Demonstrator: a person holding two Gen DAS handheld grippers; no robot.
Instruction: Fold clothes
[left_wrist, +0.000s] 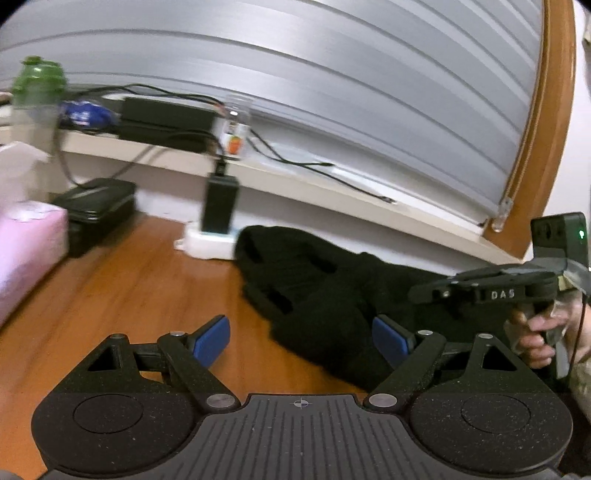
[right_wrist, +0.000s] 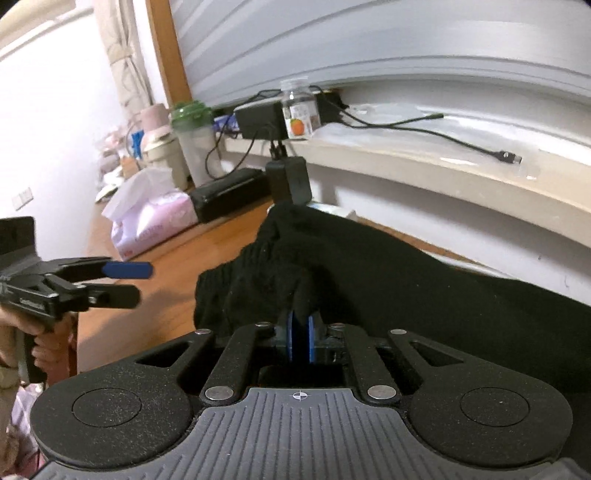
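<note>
Black garment (right_wrist: 388, 266): heaped on wooden table (left_wrist: 122, 288), frame centre. Right gripper (right_wrist: 301, 332): clamped on 1 fold. Left gripper (left_wrist: 301, 338): spread wide, empty.

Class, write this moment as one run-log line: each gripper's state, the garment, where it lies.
left gripper: open, empty | right gripper: shut on black garment | garment: bunched on wooden table

The left gripper (left_wrist: 301, 338) hangs, jaws wide apart, above the crumpled black garment (left_wrist: 325, 291) on the wooden table (left_wrist: 122, 291).
</note>
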